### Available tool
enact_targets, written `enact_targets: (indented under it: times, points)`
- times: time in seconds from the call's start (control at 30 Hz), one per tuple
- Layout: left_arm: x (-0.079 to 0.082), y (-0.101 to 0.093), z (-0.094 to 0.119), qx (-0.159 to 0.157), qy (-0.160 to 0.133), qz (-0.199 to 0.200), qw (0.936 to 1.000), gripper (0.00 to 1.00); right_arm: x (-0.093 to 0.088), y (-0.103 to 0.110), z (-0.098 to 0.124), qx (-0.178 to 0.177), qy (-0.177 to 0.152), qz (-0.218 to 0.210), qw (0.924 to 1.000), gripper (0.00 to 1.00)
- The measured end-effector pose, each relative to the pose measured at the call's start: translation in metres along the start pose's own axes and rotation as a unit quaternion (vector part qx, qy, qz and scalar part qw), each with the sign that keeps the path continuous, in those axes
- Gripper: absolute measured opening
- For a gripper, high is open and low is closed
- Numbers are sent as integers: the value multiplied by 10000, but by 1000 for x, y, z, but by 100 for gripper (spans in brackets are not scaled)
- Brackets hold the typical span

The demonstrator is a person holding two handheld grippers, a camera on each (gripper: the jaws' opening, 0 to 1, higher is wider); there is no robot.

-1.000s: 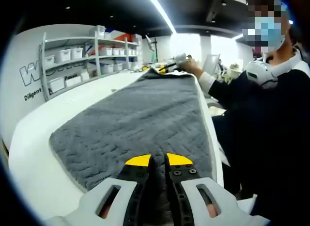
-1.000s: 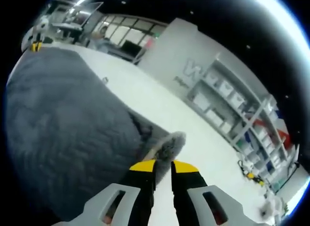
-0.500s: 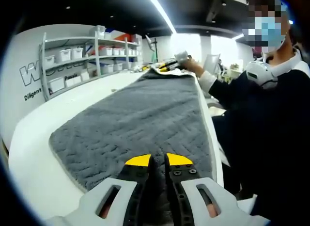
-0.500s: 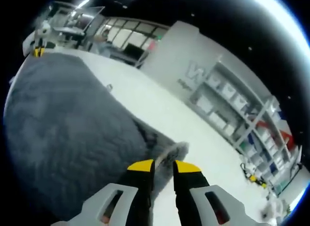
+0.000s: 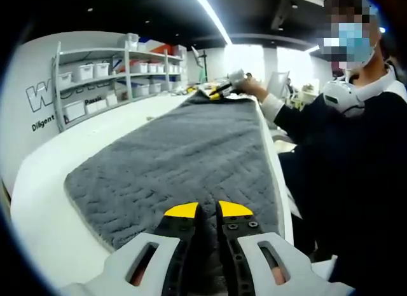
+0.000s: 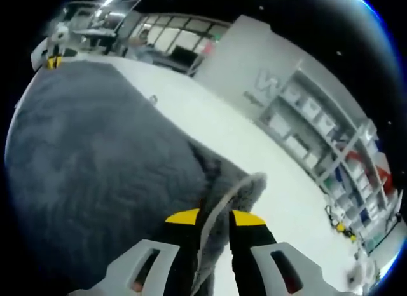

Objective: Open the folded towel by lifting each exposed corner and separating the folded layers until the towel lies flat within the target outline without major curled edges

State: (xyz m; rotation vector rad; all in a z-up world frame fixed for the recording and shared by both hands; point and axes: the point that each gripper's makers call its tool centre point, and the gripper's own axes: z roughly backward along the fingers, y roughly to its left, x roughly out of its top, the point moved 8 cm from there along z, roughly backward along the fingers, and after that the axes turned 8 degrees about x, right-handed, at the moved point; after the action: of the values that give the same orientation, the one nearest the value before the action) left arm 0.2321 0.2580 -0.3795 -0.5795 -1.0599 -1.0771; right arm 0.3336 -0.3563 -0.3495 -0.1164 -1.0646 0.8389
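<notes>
A grey textured towel [image 5: 184, 150] lies spread along the white table [image 5: 95, 124]. My left gripper [image 5: 208, 210], with yellow-tipped jaws, is shut on the towel's near edge. At the far end a person's hand holds my right gripper [image 5: 222, 89] at the towel's far corner. In the right gripper view the towel [image 6: 95, 156] stretches away to the upper left. My right gripper [image 6: 214, 216] is shut on a towel corner [image 6: 245, 185], which stands up curled between the jaws. The left gripper [image 6: 49, 62] shows small at the far end.
White shelves [image 5: 108, 80] with storage bins line the wall behind the table, and appear again as shelves [image 6: 318, 131] in the right gripper view. The person [image 5: 343, 137] stands close along the table's right side. Bare table [image 6: 210, 131] runs beside the towel.
The right gripper has raised the towel corner, which now stands taller and curls between its jaws. The left gripper has stayed where it was.
</notes>
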Motion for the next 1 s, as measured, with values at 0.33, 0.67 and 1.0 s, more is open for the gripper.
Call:
enact_targets:
  times: [0.33, 0.67, 1.0]
  points:
    - [-1, 2, 1, -3, -10, 1, 10000, 10, -2, 2, 3, -81, 39, -112, 9999, 0]
    - [0, 1, 0, -5, -18, 8, 10000, 10, -1, 0, 11, -311, -18, -166, 9994, 0]
    - [-1, 1, 0, -11, -33, 26, 10000, 10, -2, -7, 18, -642, -52, -124, 9978, 0]
